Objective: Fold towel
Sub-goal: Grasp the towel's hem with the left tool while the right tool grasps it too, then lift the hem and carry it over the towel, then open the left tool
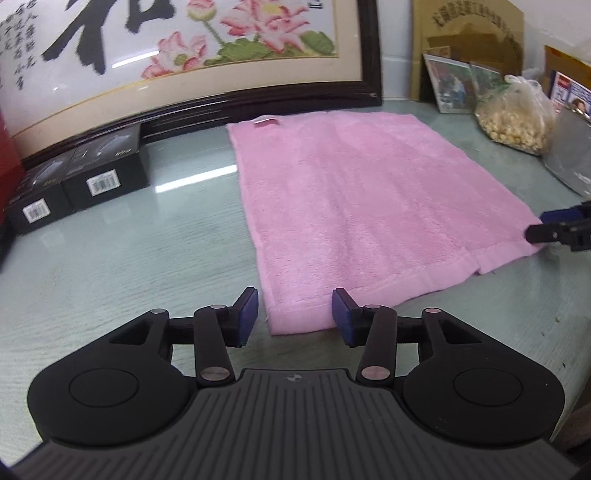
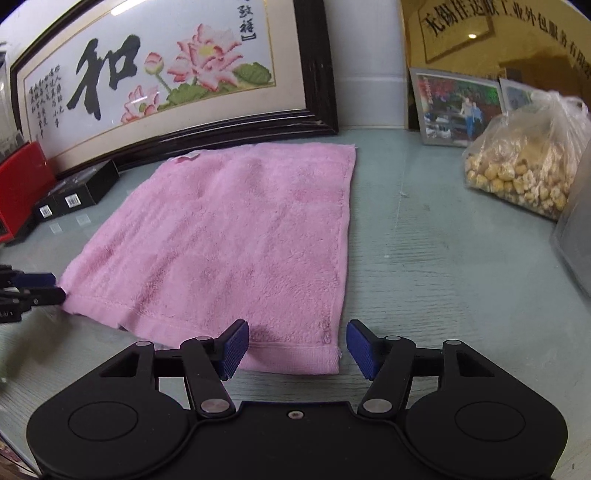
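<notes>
A pink towel (image 1: 369, 206) lies flat on the pale green glass tabletop, with a small label at its far edge. My left gripper (image 1: 294, 317) is open, its blue pads either side of the towel's near left corner. My right gripper (image 2: 297, 349) is open too, straddling the towel's (image 2: 236, 236) near right corner. Each gripper shows in the other's view at the frame edge: the right gripper (image 1: 554, 227) at the towel's right corner, the left gripper (image 2: 40, 286) at its left corner. Nothing is pinched between either pair of pads.
A large framed lotus embroidery (image 2: 166, 85) leans on the wall behind the towel. Black boxes (image 1: 85, 177) and a red box (image 2: 18, 192) stand at the left. A plastic bag of yellowish lumps (image 2: 524, 166), framed photos (image 2: 454, 107) and a cardboard sheet (image 1: 469, 33) crowd the right.
</notes>
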`<state>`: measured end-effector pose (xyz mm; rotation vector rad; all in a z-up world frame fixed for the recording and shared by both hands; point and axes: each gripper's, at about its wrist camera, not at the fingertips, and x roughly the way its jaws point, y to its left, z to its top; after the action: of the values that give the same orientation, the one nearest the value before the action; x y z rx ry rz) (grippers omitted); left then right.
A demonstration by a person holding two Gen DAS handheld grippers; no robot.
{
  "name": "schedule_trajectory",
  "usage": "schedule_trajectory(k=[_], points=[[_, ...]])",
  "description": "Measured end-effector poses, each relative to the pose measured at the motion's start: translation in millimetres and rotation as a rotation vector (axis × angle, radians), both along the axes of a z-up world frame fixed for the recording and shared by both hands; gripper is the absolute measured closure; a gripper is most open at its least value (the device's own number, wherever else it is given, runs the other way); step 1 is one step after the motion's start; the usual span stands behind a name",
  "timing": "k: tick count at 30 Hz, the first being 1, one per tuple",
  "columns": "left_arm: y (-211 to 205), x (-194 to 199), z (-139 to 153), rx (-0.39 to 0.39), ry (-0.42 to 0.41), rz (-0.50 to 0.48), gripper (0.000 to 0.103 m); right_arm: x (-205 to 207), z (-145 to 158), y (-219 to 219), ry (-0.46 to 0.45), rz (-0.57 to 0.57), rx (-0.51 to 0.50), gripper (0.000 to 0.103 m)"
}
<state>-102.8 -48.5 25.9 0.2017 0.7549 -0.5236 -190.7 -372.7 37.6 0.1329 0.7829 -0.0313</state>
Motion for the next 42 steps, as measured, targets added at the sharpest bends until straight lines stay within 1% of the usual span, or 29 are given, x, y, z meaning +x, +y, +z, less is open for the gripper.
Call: schedule_trajectory(k=[1, 6, 8, 10, 11, 12, 13, 15, 18, 20, 24, 30, 34, 36, 39, 42], points=[[0, 0, -1, 0.002, -0.004, 0.008, 0.053, 0, 0, 1, -0.001, 0.003, -0.009, 0.046], [0, 1, -1, -0.012, -0.003, 0.032, 0.053, -2, -1, 7, -0.009, 0.017, -0.047, 0.046], [-2, 0, -2, -0.015, -0.008, 0.026, 0.059, -3, -2, 9, -0.012, 0.022, -0.062, 0.048], [-3, 0, -1, -0.021, -0.005, 0.02, 0.071, -4, -1, 10, -0.014, 0.028, -0.062, 0.052], [-5, -1, -1, -0.023, -0.003, 0.017, 0.075, -5, -1, 10, -0.016, 0.03, -0.062, 0.057], [-6, -1, -1, -0.028, 0.001, 0.011, 0.083, -6, -1, 10, -0.017, 0.032, -0.06, 0.064], [-6, -1, -1, -0.032, 0.005, 0.008, 0.089, -7, 0, 10, -0.018, 0.033, -0.058, 0.068], [-8, -3, -1, -0.036, 0.011, 0.008, 0.095, -8, 0, 11, -0.019, 0.034, -0.051, 0.084], [-11, -6, -1, -0.03, 0.011, 0.024, 0.097, -9, 2, 12, -0.015, 0.04, -0.044, 0.092], [-10, -7, -1, -0.034, 0.017, 0.032, 0.098, -11, 2, 12, -0.014, 0.039, -0.036, 0.095], [-2, -16, 9, -0.07, 0.07, 0.043, 0.098, -17, 5, 9, -0.02, 0.03, -0.011, 0.096], [4, -63, 42, -0.049, 0.113, -0.047, 0.098, -38, 19, -1, -0.001, 0.032, 0.02, 0.096], [7, -88, 64, -0.043, 0.116, -0.079, 0.098, -63, 38, -7, 0.046, 0.054, 0.045, 0.096], [10, -91, 75, -0.074, 0.122, -0.072, 0.098, -74, 51, -9, 0.058, 0.068, 0.062, 0.096], [15, -89, 89, -0.13, 0.127, -0.053, 0.098, -81, 65, -10, 0.051, 0.072, 0.064, 0.096], [17, -75, 99, -0.192, 0.12, -0.024, 0.098, -80, 79, -19, 0.007, 0.048, 0.106, 0.096]])
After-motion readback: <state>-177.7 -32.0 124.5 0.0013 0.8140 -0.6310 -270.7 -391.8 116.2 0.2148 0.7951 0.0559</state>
